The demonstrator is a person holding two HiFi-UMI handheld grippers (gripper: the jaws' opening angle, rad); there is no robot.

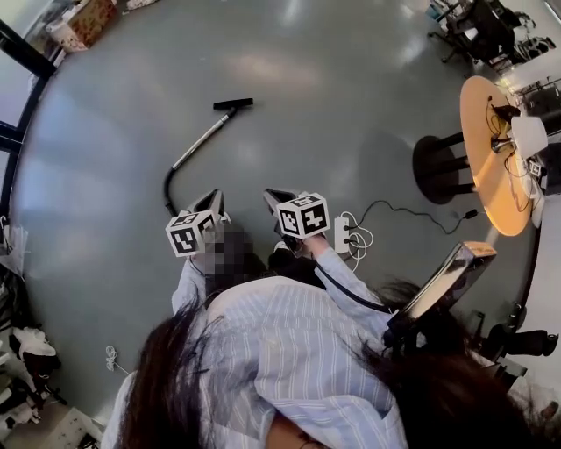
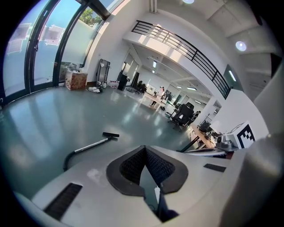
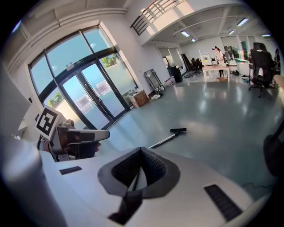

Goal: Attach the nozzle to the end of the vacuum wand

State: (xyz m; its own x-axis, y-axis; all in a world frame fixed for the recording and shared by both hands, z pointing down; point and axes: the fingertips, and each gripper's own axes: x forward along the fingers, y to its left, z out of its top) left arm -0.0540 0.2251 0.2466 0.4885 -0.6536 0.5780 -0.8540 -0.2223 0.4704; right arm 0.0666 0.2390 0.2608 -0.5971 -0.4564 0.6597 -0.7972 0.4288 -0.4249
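A silver vacuum wand (image 1: 197,145) lies on the grey floor, ending in a black curved hose at its near end. A flat black nozzle (image 1: 232,103) sits at its far end, touching it. The wand (image 2: 91,145) and nozzle (image 2: 111,134) lie ahead in the left gripper view. In the right gripper view the wand (image 3: 162,141) and nozzle (image 3: 178,130) are also ahead. My left gripper (image 1: 213,197) is shut and empty, above the floor near the hose end. My right gripper (image 1: 270,195) is beside it, also shut and empty. Neither the left gripper (image 2: 144,148) nor the right gripper (image 3: 141,150) touches the wand.
A round wooden table (image 1: 486,158) on a black base stands at the right. A white power strip (image 1: 342,233) with cables lies on the floor just right of my right gripper. Boxes (image 1: 83,22) sit by the glass doors at the far left. Office chairs (image 1: 486,31) stand at the far right.
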